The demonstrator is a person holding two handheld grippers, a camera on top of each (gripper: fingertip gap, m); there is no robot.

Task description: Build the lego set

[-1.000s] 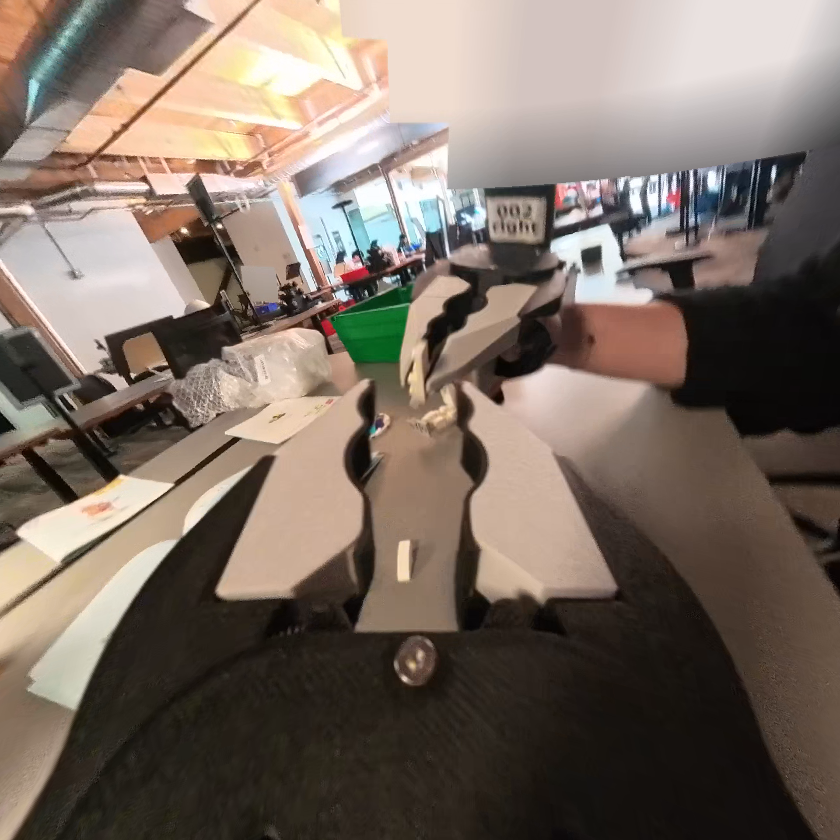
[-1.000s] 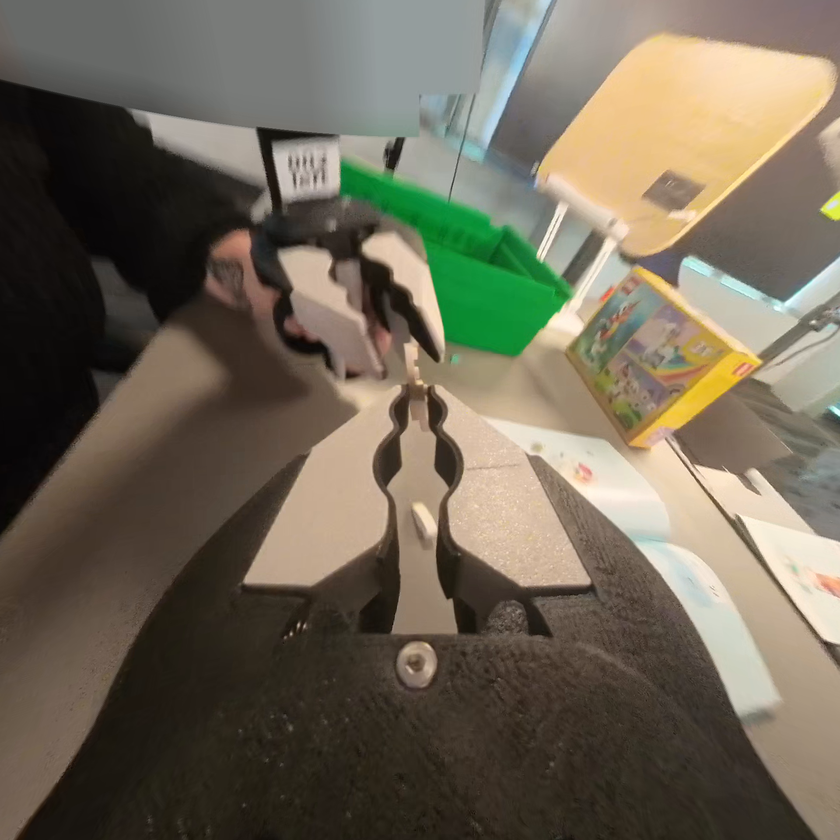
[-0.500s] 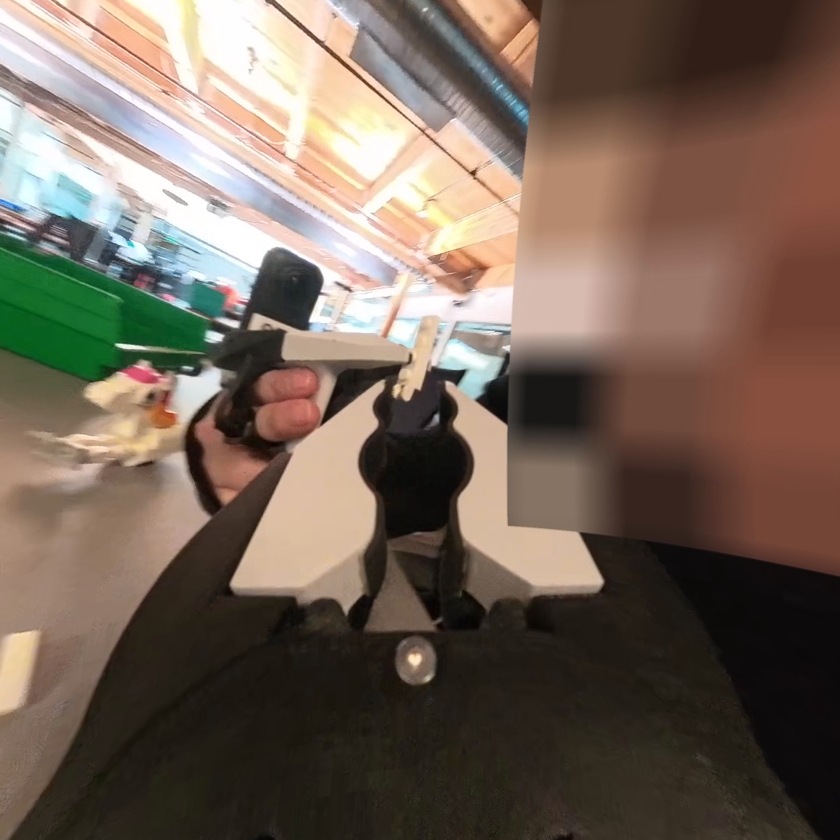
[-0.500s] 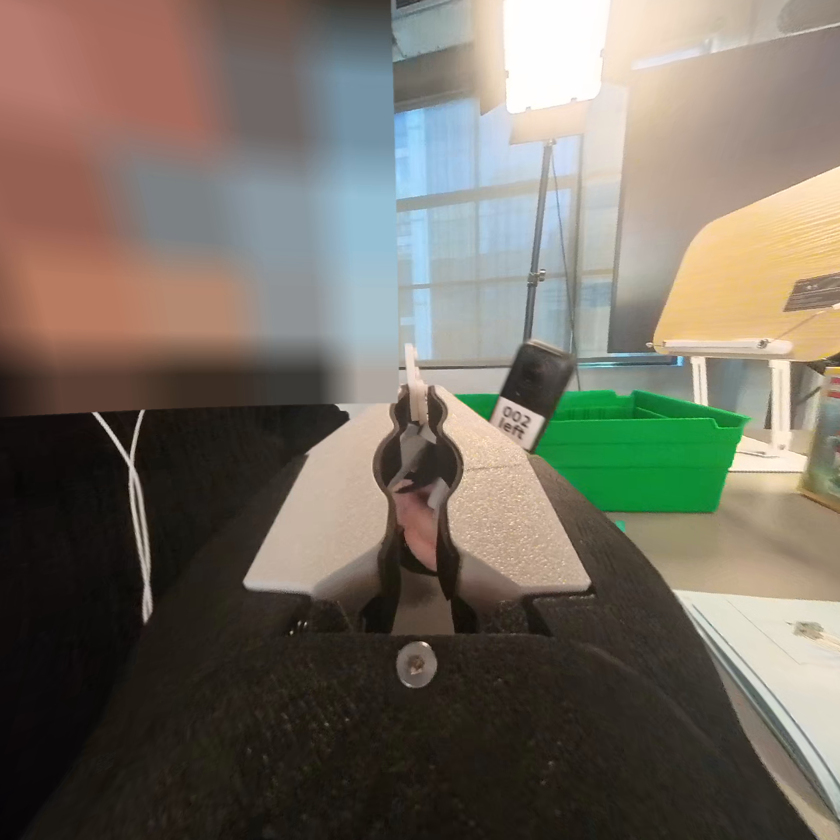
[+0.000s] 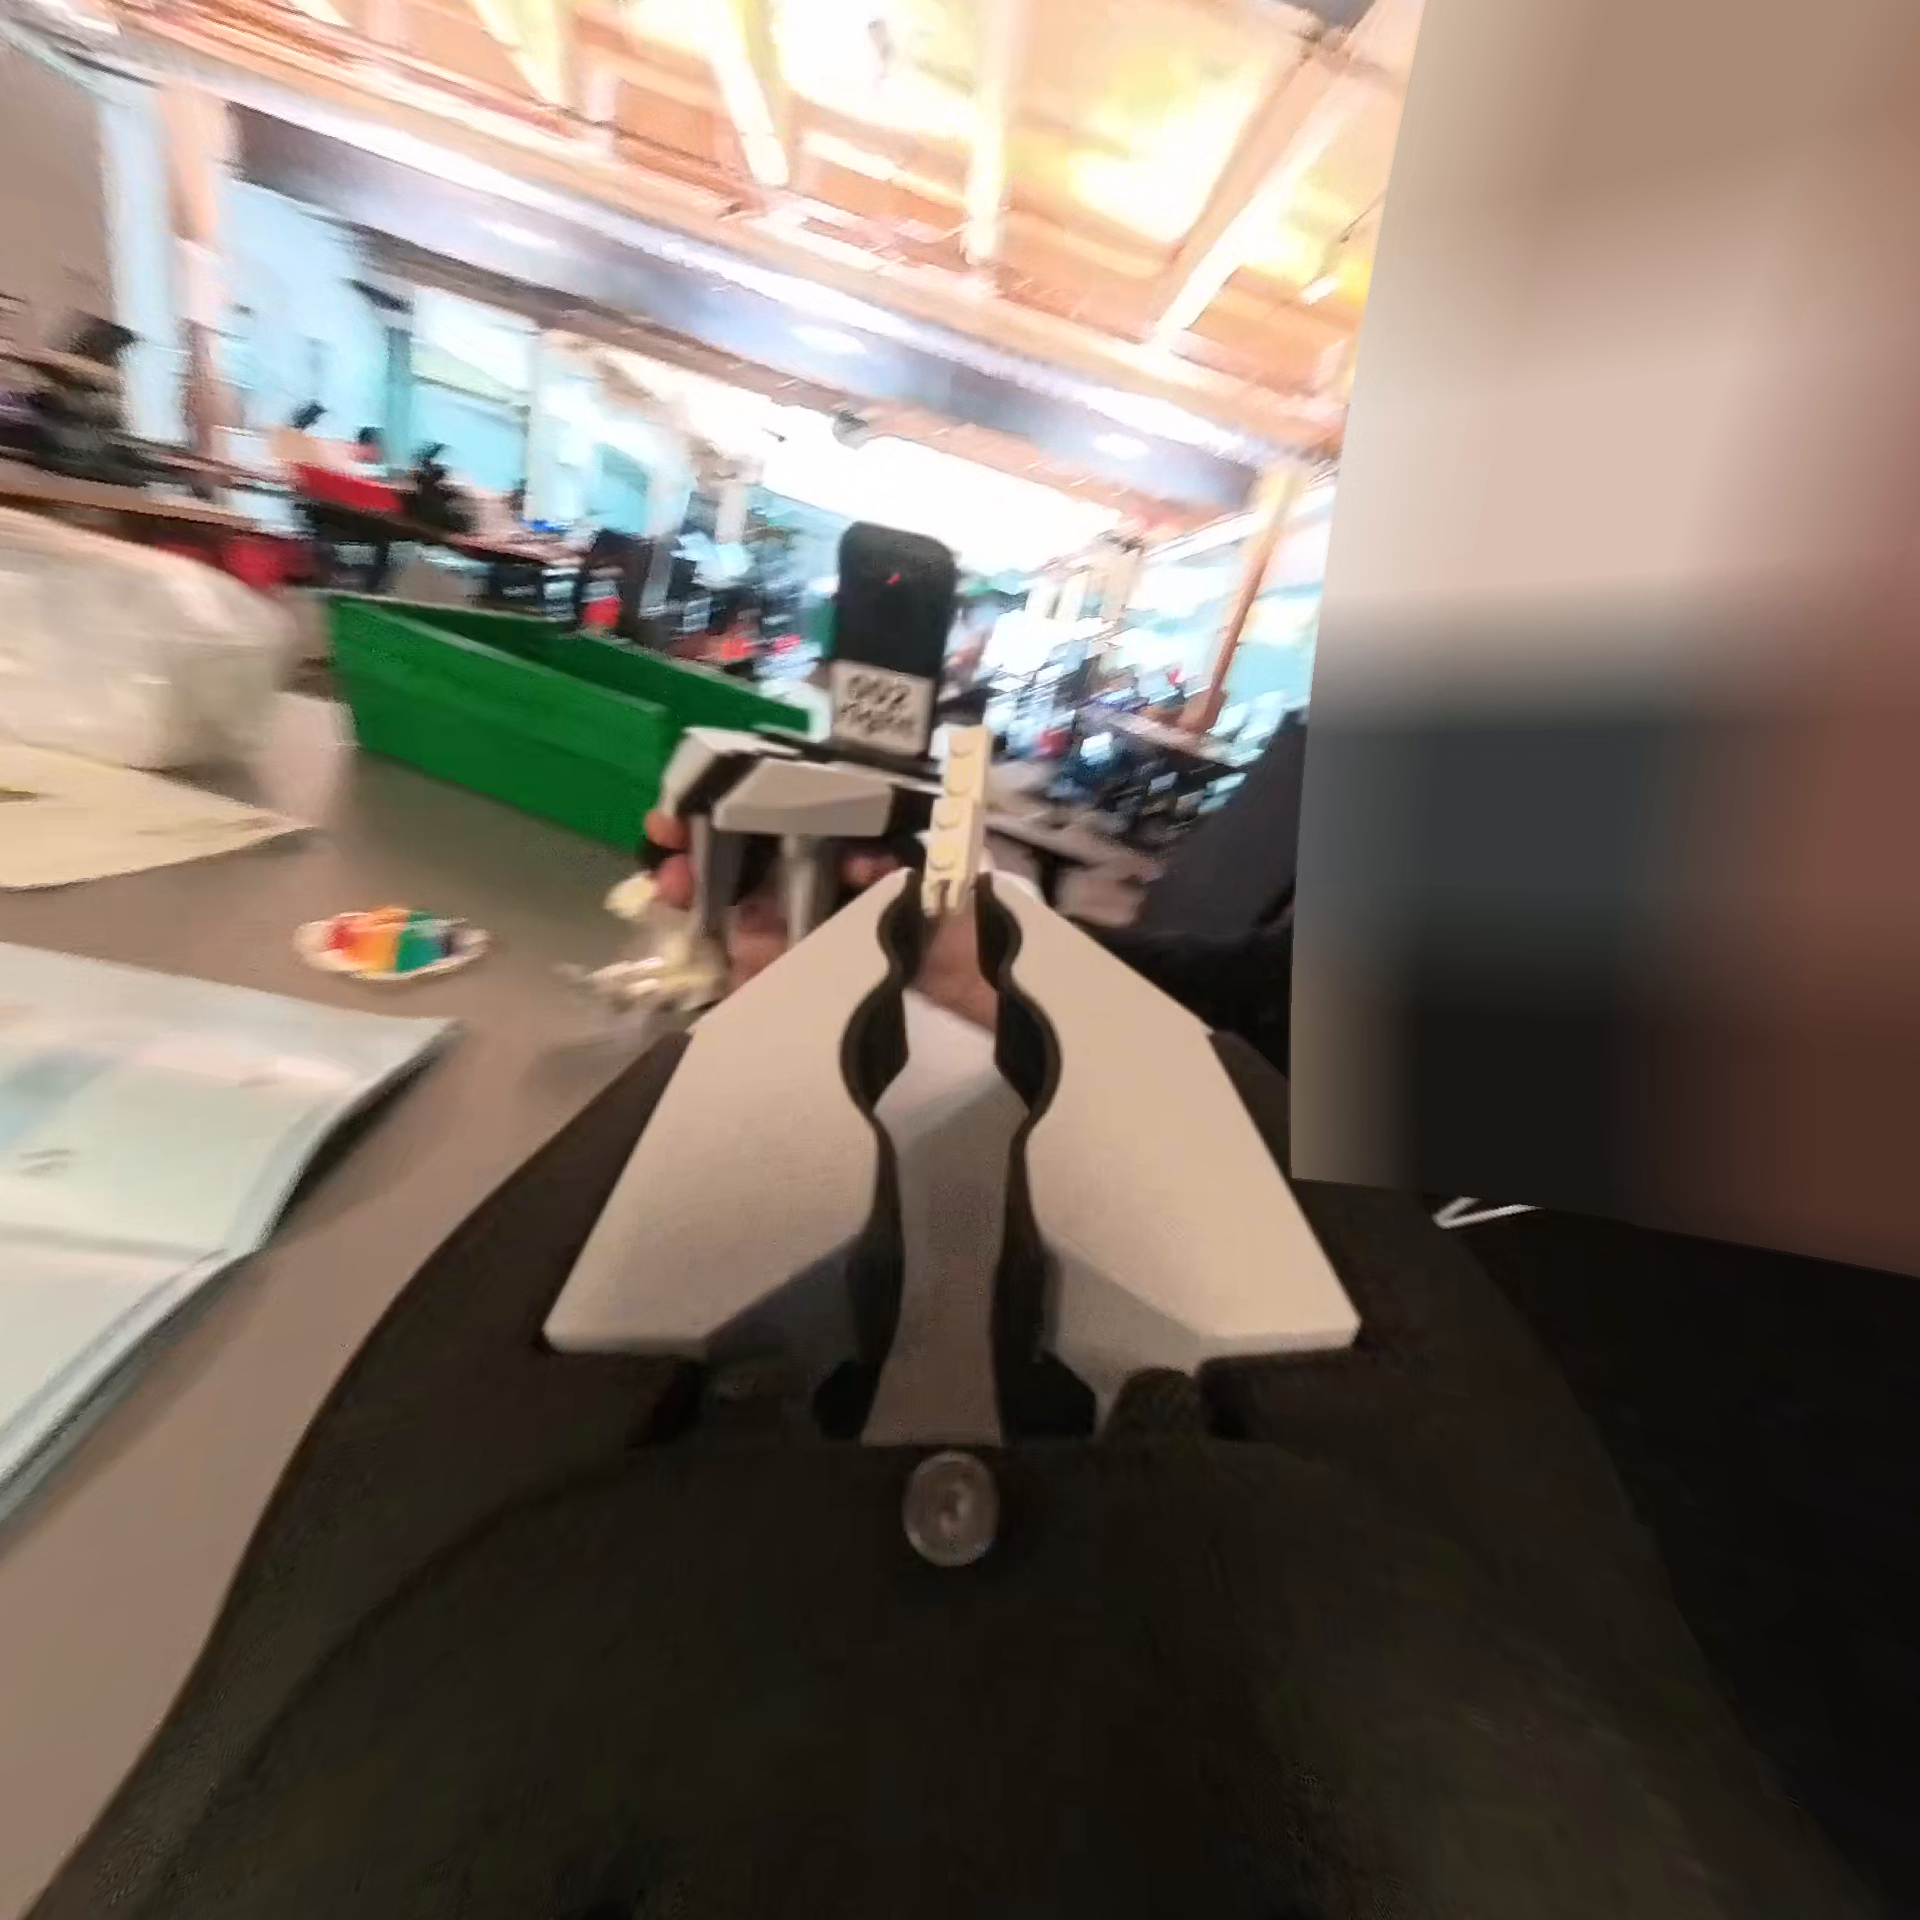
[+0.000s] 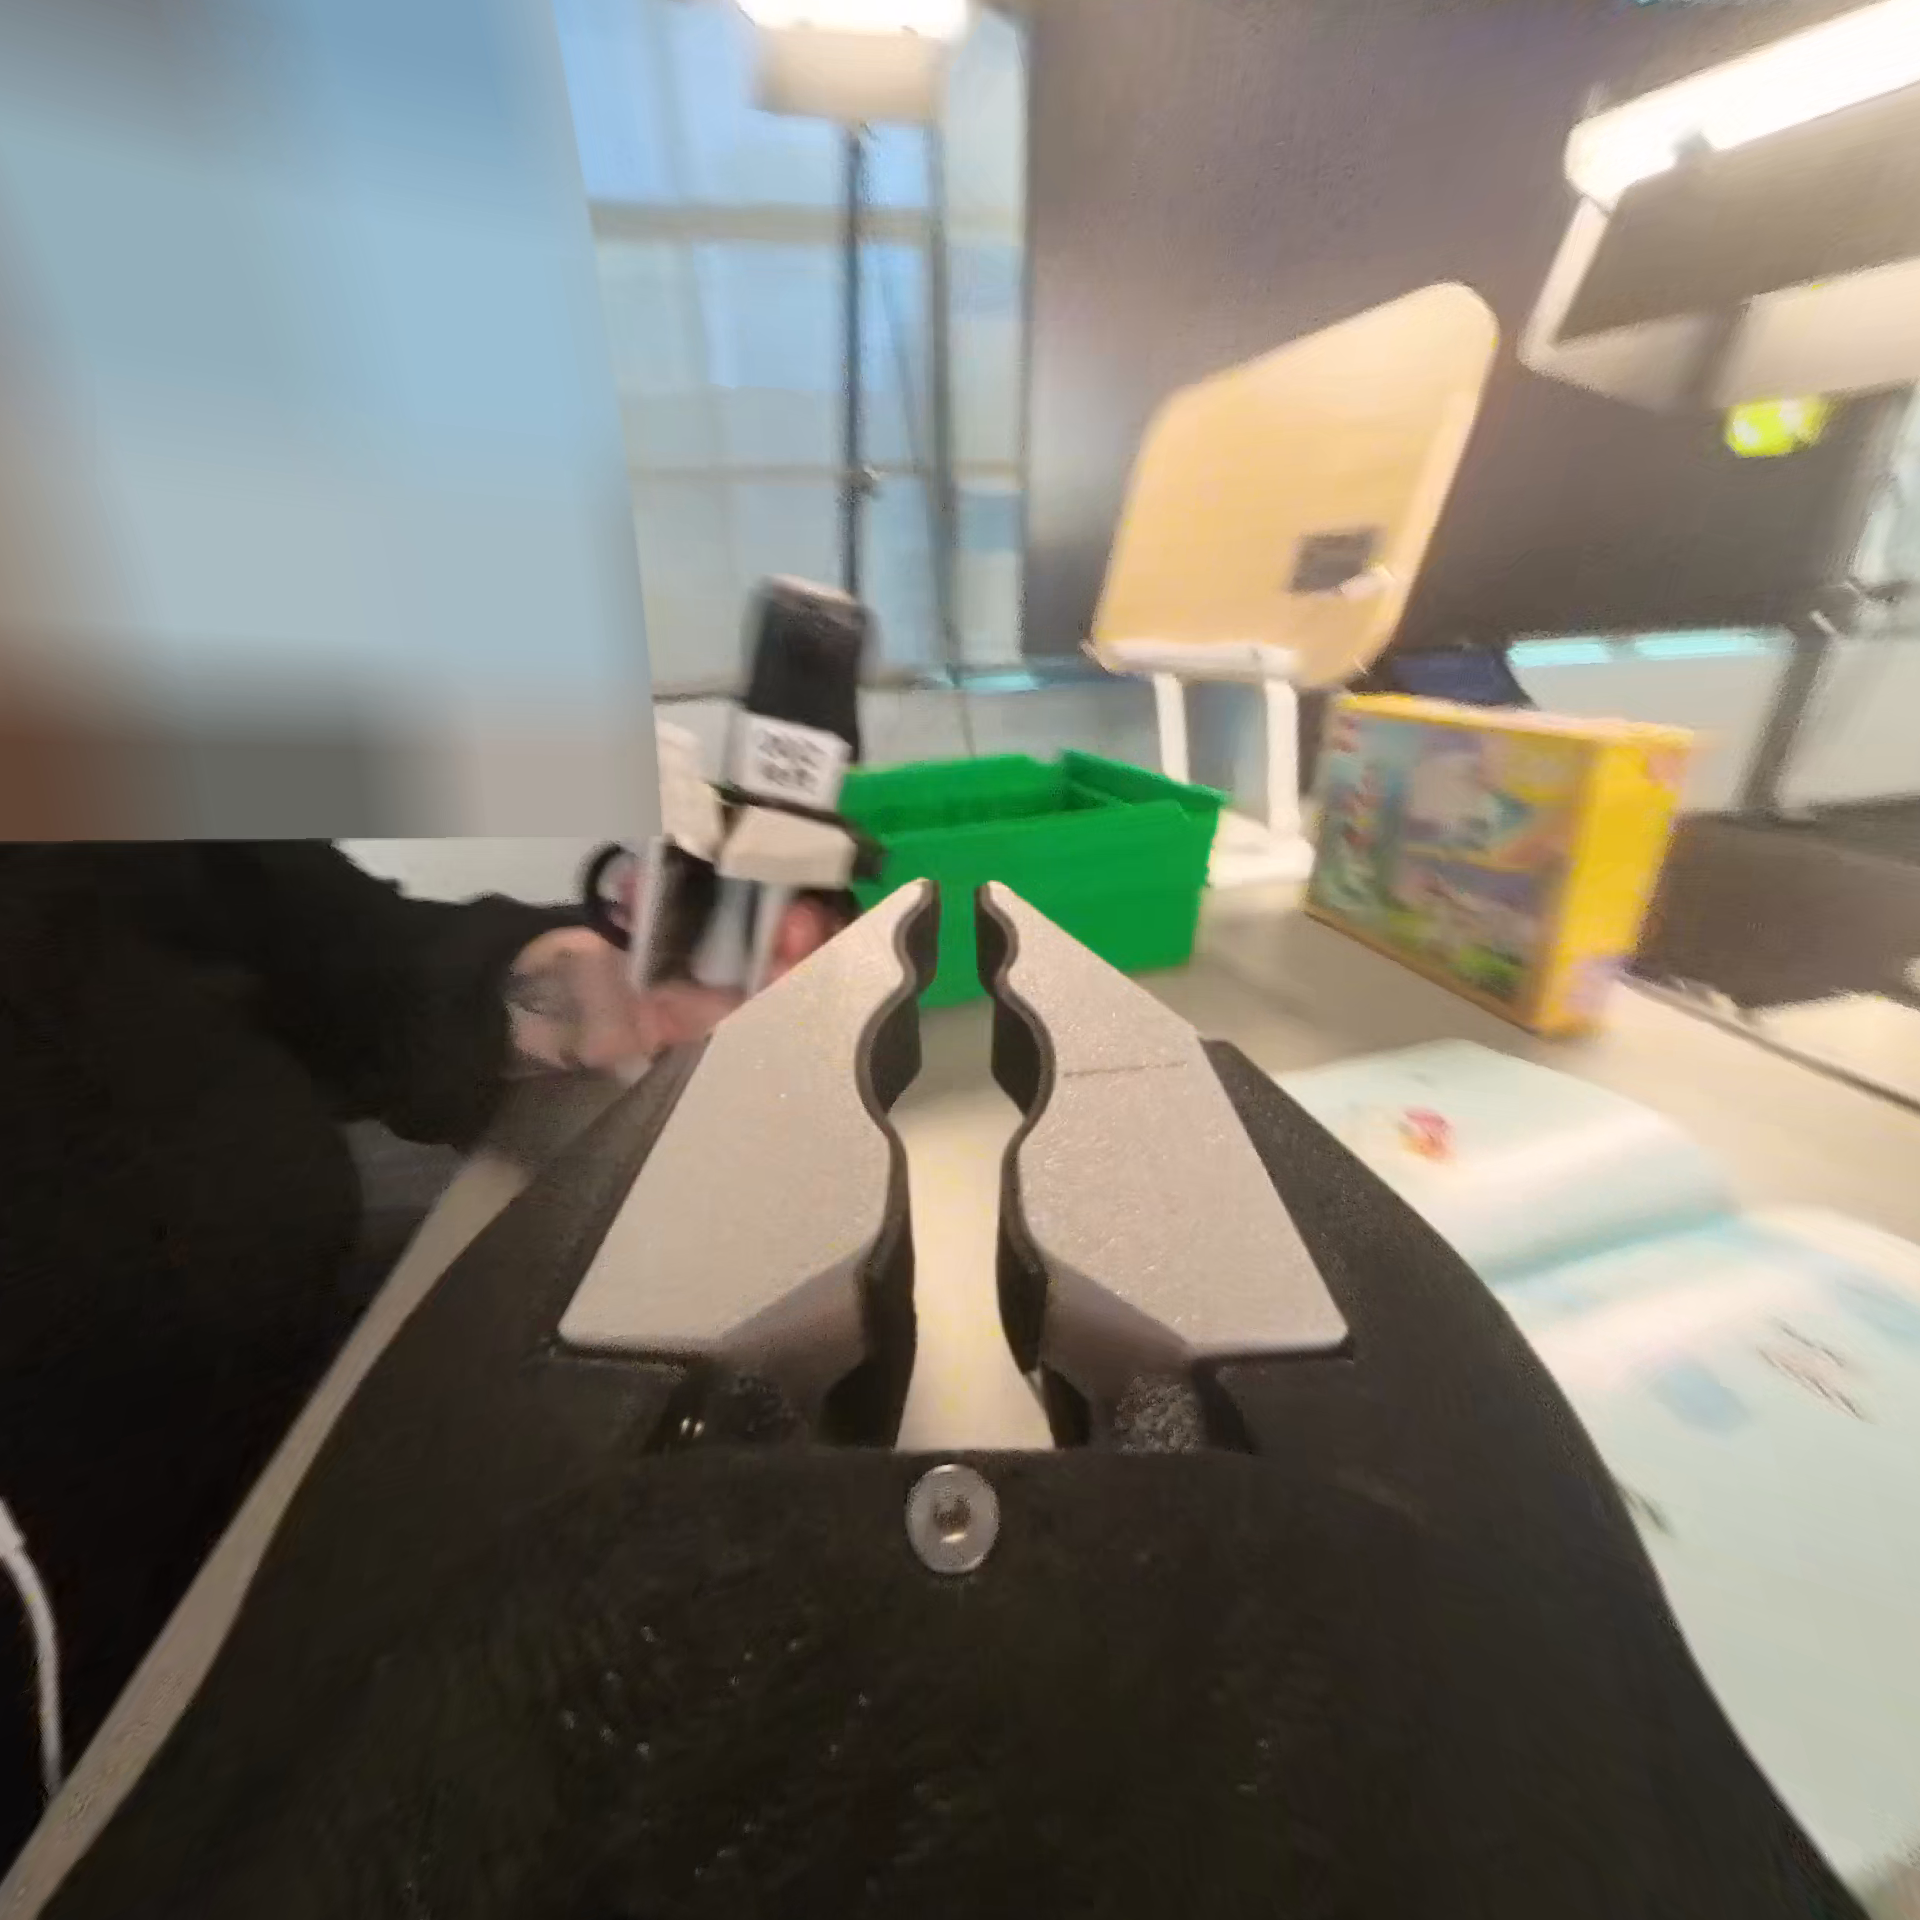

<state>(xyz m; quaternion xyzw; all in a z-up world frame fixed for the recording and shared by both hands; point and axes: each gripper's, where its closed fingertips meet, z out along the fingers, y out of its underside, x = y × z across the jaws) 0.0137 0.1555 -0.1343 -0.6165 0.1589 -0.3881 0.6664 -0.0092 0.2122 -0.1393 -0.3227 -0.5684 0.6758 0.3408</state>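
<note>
My left gripper point(image 5: 945, 902) is shut on a thin white lego plate point(image 5: 958, 821), which stands upright out of its tips. My right gripper point(image 6: 957, 900) is slightly open and empty, held above the grey table point(image 6: 1299, 997). Each gripper shows side-on in the other's view, the right one point(image 5: 795, 805) just beyond the plate and the left one point(image 6: 748, 862) to the left of my right tips. A small white lego build point(image 5: 655, 956) and a rainbow piece point(image 5: 390, 940) lie on the table, both blurred.
A green bin point(image 6: 1039, 873) stands at the back of the table, with a yellow lego box point(image 6: 1486, 862) to its right. An open instruction booklet point(image 6: 1558, 1216) lies at the front. A plastic bag point(image 5: 125, 665) and paper sheets lie at the far left. A dark sleeve point(image 6: 208, 1018) crosses the table edge.
Both grippers met at the white plate, raised. The right gripper has let go and drawn back. The left gripper now holds the plate alone, and both have come down towards the table.
</note>
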